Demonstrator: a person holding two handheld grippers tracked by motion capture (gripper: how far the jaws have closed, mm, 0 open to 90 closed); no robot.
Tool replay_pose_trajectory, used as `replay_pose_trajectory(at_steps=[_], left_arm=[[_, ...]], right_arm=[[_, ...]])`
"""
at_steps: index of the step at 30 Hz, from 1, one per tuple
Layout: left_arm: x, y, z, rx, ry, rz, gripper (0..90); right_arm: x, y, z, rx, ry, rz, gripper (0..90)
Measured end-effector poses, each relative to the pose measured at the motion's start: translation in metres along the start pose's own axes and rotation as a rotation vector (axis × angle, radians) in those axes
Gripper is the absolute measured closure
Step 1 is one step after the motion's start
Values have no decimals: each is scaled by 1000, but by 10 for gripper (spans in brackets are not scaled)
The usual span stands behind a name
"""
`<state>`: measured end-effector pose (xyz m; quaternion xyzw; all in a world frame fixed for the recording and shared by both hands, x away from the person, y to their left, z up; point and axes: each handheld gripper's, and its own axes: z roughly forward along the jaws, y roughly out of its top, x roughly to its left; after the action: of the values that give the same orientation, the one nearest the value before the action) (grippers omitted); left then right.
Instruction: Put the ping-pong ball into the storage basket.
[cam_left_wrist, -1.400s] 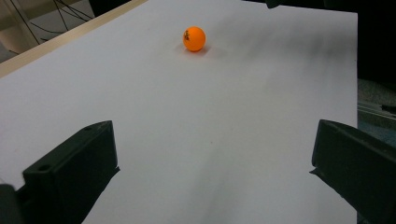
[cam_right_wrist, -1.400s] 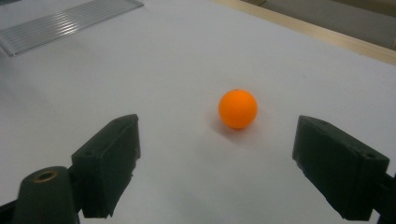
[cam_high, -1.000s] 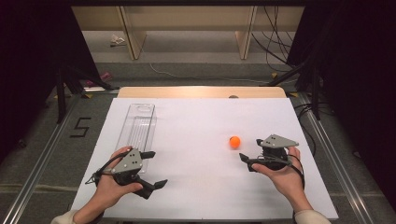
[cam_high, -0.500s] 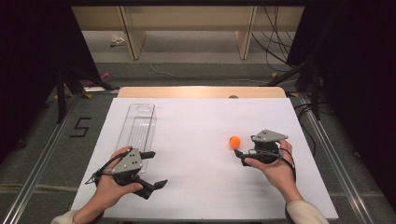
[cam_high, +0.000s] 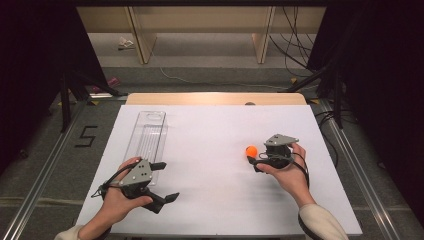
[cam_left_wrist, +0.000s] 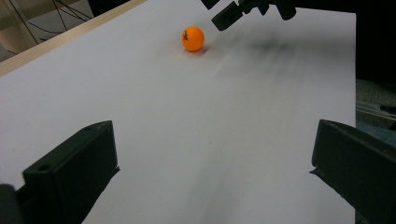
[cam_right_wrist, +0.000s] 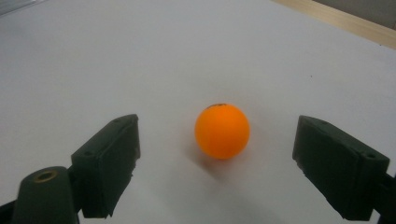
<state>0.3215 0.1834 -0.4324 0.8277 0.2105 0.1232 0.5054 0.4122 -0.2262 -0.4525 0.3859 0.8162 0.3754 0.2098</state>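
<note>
L gripper (cam_high: 162, 181) is rested well left of the orange ball (cam_high: 251, 151), jaws wide apart, nothing held; a clear tray (cam_high: 146, 137) is seen beyond it. Ball lies on the white sheet (cam_high: 210, 150). R gripper (cam_right_wrist: 217, 163) is set just right of the ball, jaws spread wide either side, not touching. Risk: ball is likely nudged by one jaw on closing and rolls off. Sheet smooth, wooden edge (cam_high: 215, 98) behind the ball; room dim, cables on floor.

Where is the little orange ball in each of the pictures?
High view: the orange ball sits right of centre on the white table.
Left gripper view: near the top, a little left of centre.
Right gripper view: in the middle, between the open jaws.
Shared landmark: the right hand-held gripper, just beside the ball.
</note>
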Motion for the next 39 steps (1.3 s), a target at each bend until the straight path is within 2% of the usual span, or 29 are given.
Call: replay_pose_trajectory(at_steps=[14,23,39], left_arm=[[0,0,-1,-1,-1,1,0],[0,0,-1,-2,0,3,0],[-1,0,-1,0,-2,5,0]], right_arm=[[-3,5,31,57,-4,-8,159],[-5,5,45,85,-6,-4,171],[-7,4,54,111,-17,3,287]])
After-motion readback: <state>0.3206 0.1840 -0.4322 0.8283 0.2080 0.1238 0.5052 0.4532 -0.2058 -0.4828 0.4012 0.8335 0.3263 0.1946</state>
